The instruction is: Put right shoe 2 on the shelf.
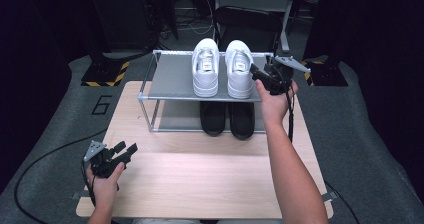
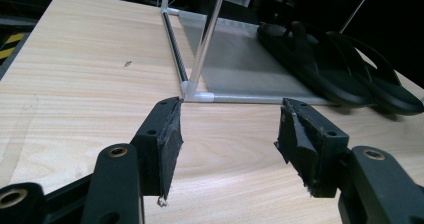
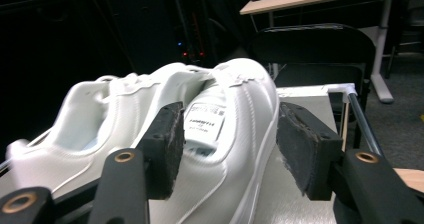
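Note:
A pair of white sneakers stands on the top shelf of a two-tier metal shoe rack (image 1: 170, 79), toes toward me. My right gripper (image 1: 258, 75) is at the right sneaker (image 1: 239, 69), beside its outer side. In the right gripper view that gripper (image 3: 227, 139) is open, one jaw over the tongue and one outside the sneaker's side wall (image 3: 245, 104); the left sneaker (image 3: 100, 114) lies beyond. My left gripper (image 1: 127, 149) rests open low over the table's front left, and in its own view the gripper (image 2: 227, 134) holds nothing.
Two black slippers (image 1: 227, 118) sit on the rack's lower shelf (image 2: 235, 64), seen as slippers (image 2: 320, 69) in the left gripper view. The rack's front corner post (image 2: 192, 91) stands just ahead of the left jaws. A black chair (image 3: 310, 44) is behind the rack. The wooden table (image 1: 200, 179) stretches in front.

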`<act>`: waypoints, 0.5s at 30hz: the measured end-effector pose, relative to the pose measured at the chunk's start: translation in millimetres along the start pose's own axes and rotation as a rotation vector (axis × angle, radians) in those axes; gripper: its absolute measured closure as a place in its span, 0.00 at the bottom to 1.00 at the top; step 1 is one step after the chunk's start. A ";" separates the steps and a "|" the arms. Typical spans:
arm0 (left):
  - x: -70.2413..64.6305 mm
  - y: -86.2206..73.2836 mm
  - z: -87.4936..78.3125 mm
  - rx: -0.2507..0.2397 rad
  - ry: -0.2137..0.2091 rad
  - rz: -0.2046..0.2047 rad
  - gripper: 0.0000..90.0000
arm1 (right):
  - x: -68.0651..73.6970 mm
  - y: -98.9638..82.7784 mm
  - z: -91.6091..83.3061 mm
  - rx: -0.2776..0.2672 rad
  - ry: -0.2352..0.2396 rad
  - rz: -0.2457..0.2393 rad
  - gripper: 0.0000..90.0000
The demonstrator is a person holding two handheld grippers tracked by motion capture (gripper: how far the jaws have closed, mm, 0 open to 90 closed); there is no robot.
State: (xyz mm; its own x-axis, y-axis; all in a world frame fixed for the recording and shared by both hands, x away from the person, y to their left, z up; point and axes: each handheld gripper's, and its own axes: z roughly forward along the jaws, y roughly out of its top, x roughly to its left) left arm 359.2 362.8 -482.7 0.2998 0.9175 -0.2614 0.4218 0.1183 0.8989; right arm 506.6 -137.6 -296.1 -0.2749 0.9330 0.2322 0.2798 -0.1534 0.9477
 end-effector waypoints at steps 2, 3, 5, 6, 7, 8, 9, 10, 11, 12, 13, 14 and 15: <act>-0.5 0.3 -0.6 -0.003 0.002 0.000 0.47 | 2.2 -0.9 -7.4 0.002 0.011 -0.020 0.48; -0.5 0.4 -0.8 -0.003 0.002 0.001 0.47 | 3.2 -1.5 -12.1 0.003 0.019 -0.032 0.47; -0.7 1.0 -1.2 0.000 0.002 0.002 0.47 | 4.7 -2.6 -17.8 0.011 0.038 -0.039 0.46; -0.7 1.2 -1.2 -0.003 0.003 0.004 0.47 | 5.2 -3.4 -21.0 0.016 0.048 -0.044 0.46; -0.8 1.5 -1.4 -0.001 0.004 0.006 0.46 | 5.9 -4.1 -24.3 0.021 0.053 -0.053 0.46; -1.1 2.0 -1.0 -0.007 0.005 0.006 0.46 | 6.4 -4.7 -27.0 0.024 0.055 -0.064 0.45; -1.9 2.4 -0.4 -0.016 0.005 -0.007 0.46 | 7.1 -6.0 -31.7 0.032 0.065 -0.089 0.45; -2.4 2.5 -0.2 -0.021 0.007 -0.009 0.46 | 7.5 -6.9 -33.9 0.037 0.074 -0.098 0.45; -2.6 3.2 -0.4 -0.018 0.005 -0.007 0.46 | 7.7 -7.8 -36.3 0.044 0.080 -0.107 0.44; -3.0 3.4 0.0 -0.023 0.007 -0.008 0.46 | 8.0 -9.8 -41.5 0.054 0.096 -0.128 0.44; -3.2 3.8 0.2 -0.023 0.005 -0.007 0.46 | 8.1 -11.1 -44.2 0.057 0.105 -0.135 0.44; -3.8 4.7 0.4 -0.023 0.005 -0.008 0.45 | 8.0 -12.5 -47.2 0.061 0.111 -0.142 0.43; -4.0 5.2 0.2 -0.020 0.007 -0.005 0.45 | 7.3 -15.0 -51.9 0.066 0.125 -0.152 0.43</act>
State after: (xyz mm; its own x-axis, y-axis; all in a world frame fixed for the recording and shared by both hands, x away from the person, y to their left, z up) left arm 360.4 359.6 -477.0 0.2912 0.9196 -0.2637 0.4061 0.1308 0.9044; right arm 452.7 -145.4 -297.2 -0.4293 0.8956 0.1169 0.2851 0.0116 0.9584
